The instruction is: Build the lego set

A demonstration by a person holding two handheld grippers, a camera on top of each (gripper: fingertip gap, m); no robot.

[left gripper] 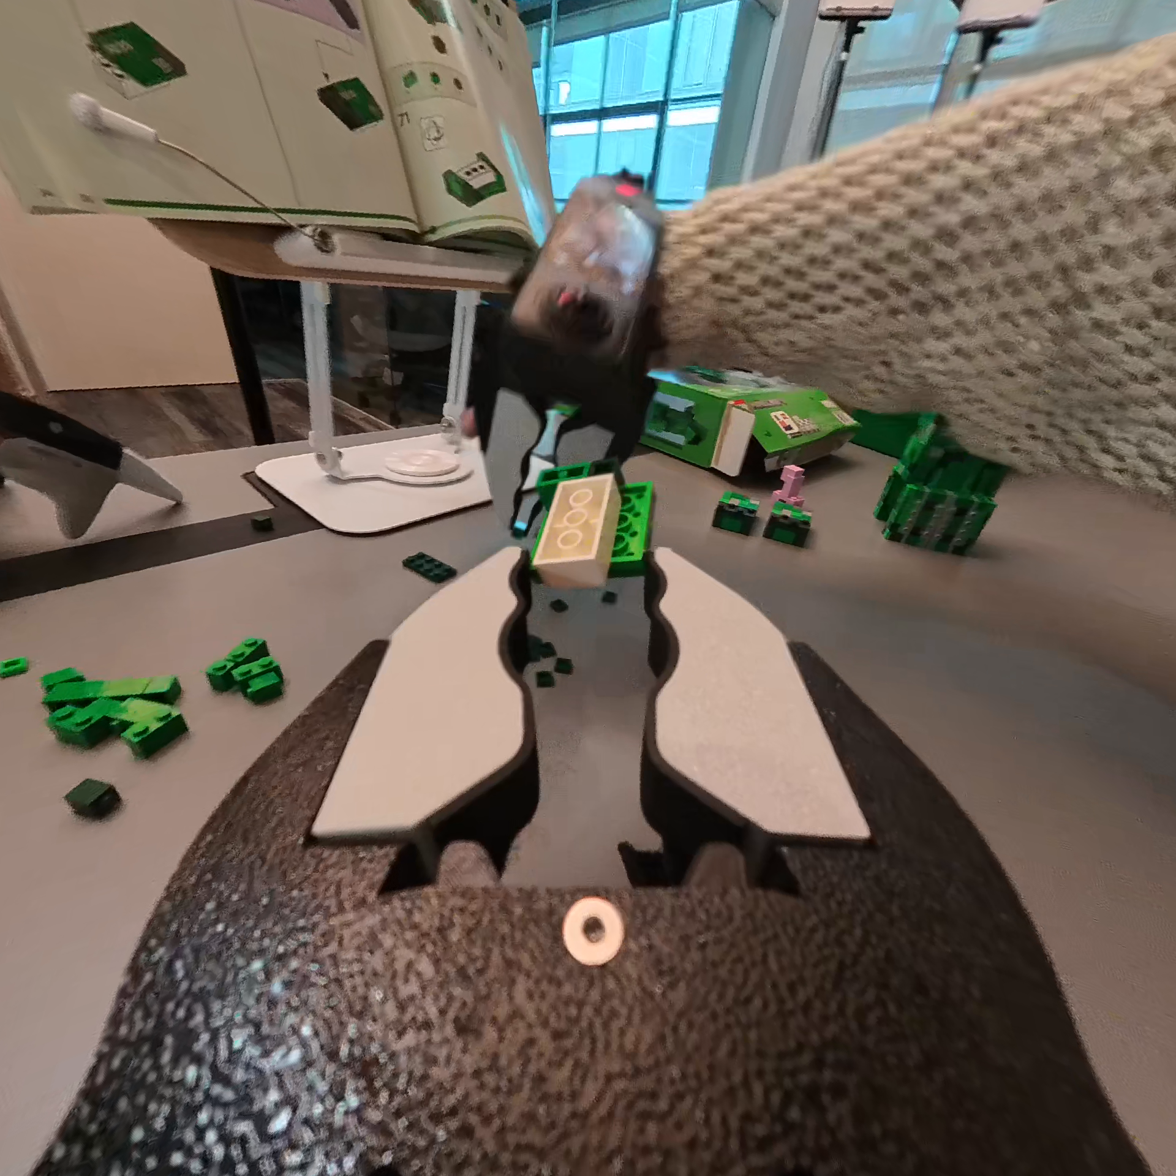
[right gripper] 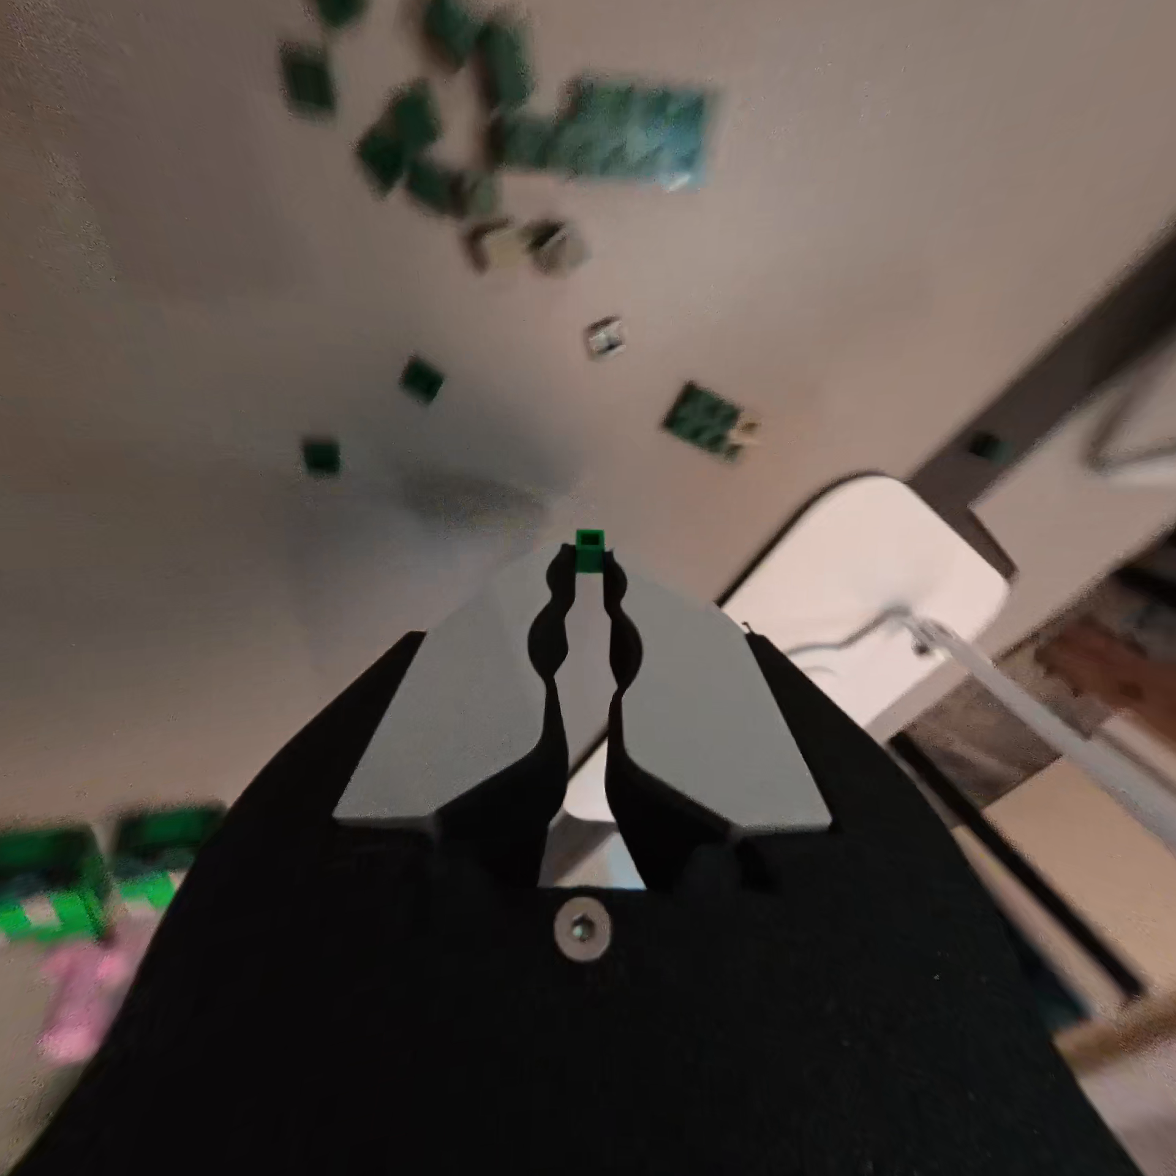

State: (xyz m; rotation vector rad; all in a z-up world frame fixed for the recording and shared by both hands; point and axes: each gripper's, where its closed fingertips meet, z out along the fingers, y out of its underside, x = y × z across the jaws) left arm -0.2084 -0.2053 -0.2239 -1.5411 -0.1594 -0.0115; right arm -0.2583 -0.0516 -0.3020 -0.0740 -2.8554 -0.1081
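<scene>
Your right gripper (right gripper: 587,560) pinched 1 small green piece (right gripper: 588,551); your left gripper (left gripper: 588,566) clasped a green-and-tan assembly (left gripper: 588,525).

In the left wrist view, the assembly sat at 12 o'clock between the fingertips, its tan brick (left gripper: 576,531) showing 3 round sockets, though exactly where the pads met it was hard to see. The far gripper above it was smeared by motion, and a knitted sleeve (left gripper: 923,286) at 2 o'clock hid much of the table (left gripper: 827,604). Loose green bricks (left gripper: 114,706) lay at 9 o'clock, a built green block (left gripper: 935,503) at 3 o'clock, and the instruction booklet (left gripper: 254,108) was cut off at 11 o'clock. In the right wrist view, the scattered pieces (right gripper: 509,140) at 12 o'clock were too blurred to identify.
</scene>
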